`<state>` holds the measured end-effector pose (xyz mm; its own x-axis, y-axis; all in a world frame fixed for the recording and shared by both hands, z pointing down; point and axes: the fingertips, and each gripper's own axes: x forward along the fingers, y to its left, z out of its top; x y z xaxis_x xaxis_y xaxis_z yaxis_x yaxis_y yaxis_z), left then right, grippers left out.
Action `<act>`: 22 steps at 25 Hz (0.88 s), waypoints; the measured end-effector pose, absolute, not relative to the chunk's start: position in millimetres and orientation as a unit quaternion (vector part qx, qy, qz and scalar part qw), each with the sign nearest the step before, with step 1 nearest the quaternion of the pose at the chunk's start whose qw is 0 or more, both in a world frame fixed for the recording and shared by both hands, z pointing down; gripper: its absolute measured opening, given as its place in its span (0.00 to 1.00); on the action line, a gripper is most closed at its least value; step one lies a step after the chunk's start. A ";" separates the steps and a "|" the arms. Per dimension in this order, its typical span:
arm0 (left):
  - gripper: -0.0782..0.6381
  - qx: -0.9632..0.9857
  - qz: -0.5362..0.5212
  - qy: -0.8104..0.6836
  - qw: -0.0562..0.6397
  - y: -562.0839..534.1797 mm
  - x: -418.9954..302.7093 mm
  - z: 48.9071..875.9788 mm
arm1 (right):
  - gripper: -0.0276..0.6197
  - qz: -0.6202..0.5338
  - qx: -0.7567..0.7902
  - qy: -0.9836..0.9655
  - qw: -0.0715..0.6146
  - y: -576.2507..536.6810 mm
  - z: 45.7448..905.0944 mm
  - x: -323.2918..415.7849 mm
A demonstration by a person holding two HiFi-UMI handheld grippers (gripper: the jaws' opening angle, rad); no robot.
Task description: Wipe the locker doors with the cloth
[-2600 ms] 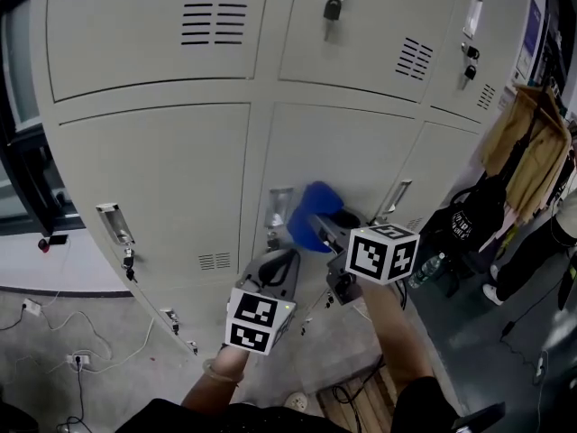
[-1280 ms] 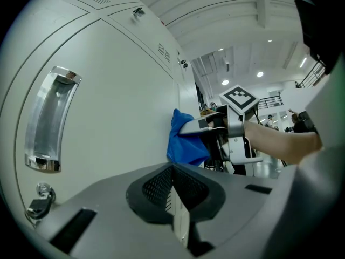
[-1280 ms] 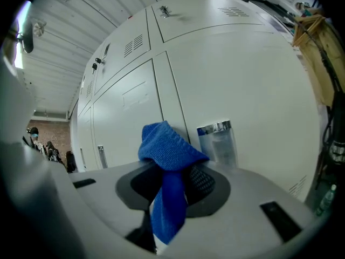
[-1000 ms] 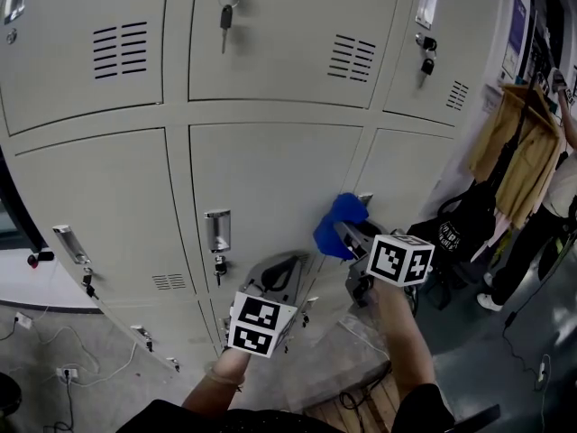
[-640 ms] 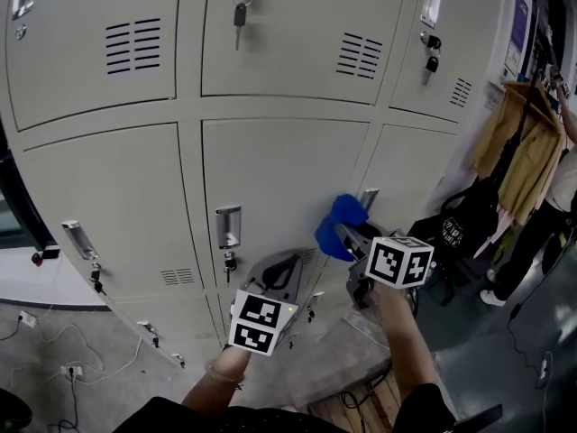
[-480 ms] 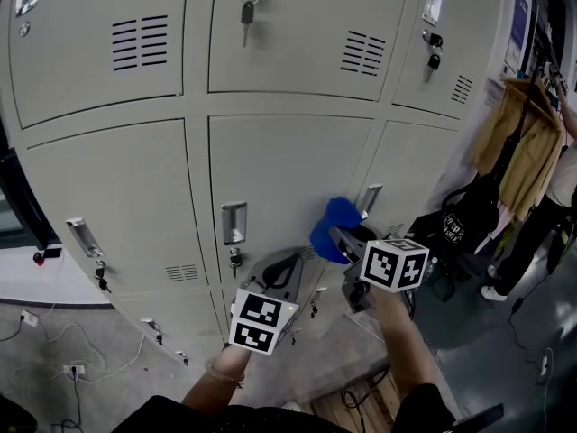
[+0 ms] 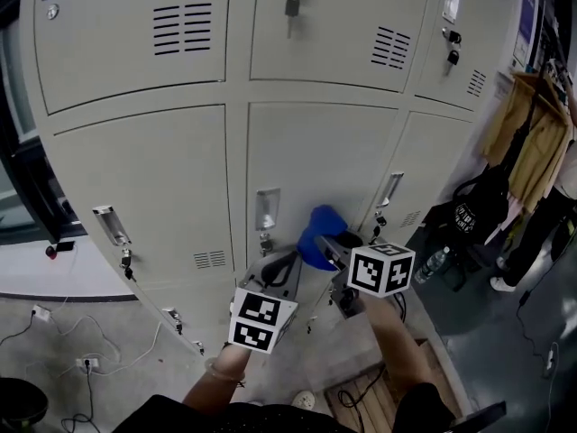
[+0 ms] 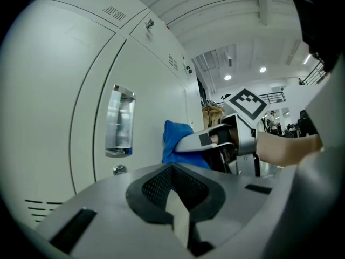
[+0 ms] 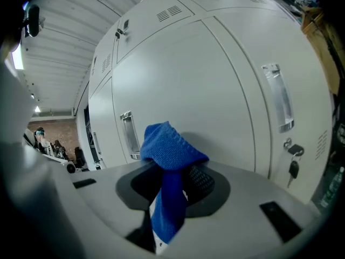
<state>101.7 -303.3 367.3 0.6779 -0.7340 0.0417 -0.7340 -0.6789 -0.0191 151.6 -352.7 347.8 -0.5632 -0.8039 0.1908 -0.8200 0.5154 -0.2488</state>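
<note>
Head view: your right gripper [image 7: 326, 246] holds the blue cloth [image 7: 315, 231] up at the lower middle locker door [image 7: 315, 152], between two handles [image 7: 267, 210]. Your left gripper [image 7: 275, 273] hangs just beside it, lower left.

Left gripper view: your jaws are pressed together with nothing between them.

Right gripper view: your jaws are clenched on the cloth, its bunched top close to the door.
</note>
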 end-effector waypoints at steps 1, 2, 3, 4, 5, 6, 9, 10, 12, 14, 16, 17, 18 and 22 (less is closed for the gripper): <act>0.12 -0.915 -0.023 0.404 -0.001 -302.4 94.9 368.3 | 0.21 0.159 0.464 -0.871 0.027 -351.9 351.0 144.3; 0.12 -0.913 -0.024 0.406 -0.002 -301.4 88.1 369.5 | 0.21 0.161 0.462 -0.871 0.029 -351.0 354.6 137.2; 0.12 -0.912 -0.025 0.409 -0.004 -300.5 81.4 370.9 | 0.21 0.163 0.461 -0.872 0.031 -350.1 358.5 130.4; 0.12 -0.911 -0.026 0.411 -0.005 -299.6 74.8 372.3 | 0.21 0.165 0.459 -0.872 0.033 -349.4 362.5 123.7; 0.12 -0.910 -0.027 0.414 -0.006 -298.9 68.3 373.6 | 0.21 0.168 0.458 -0.872 0.035 -348.7 366.5 117.3; 0.12 -0.909 -0.027 0.416 -0.008 -298.3 62.1 375.0 | 0.21 0.170 0.456 -0.873 0.037 -348.3 370.2 110.9; 0.12 -0.906 -0.028 0.423 -0.013 -297.3 45.8 379.7 | 0.21 0.177 0.449 -0.875 0.043 -347.7 379.5 93.7; 0.12 -0.905 -0.028 0.425 -0.015 -297.5 41.6 381.2 | 0.21 0.177 0.448 -0.875 0.044 -348.2 380.8 89.1; 0.12 -0.903 -0.029 0.428 -0.017 -298.4 34.9 383.2 | 0.21 0.172 0.449 -0.876 0.046 -350.5 381.0 82.0; 0.12 -0.902 -0.028 0.430 -0.019 -299.6 30.2 384.0 | 0.21 0.169 0.450 -0.876 0.047 -353.5 379.9 78.0; 0.12 -0.901 -0.026 0.432 -0.021 -301.9 27.4 384.2 | 0.21 0.175 0.449 -0.875 0.043 -356.6 379.1 76.6; 0.12 -0.901 -0.025 0.433 -0.022 -303.5 26.8 384.3 | 0.21 0.179 0.447 -0.875 0.040 -358.3 378.7 76.4; 0.12 -0.900 -0.025 0.434 -0.022 -305.2 26.9 384.3 | 0.21 0.181 0.446 -0.876 0.038 -359.9 378.3 76.5; 0.12 -0.901 -0.025 0.433 -0.022 -310.6 35.1 382.4 | 0.21 0.179 0.441 -0.879 0.041 -363.6 378.2 78.4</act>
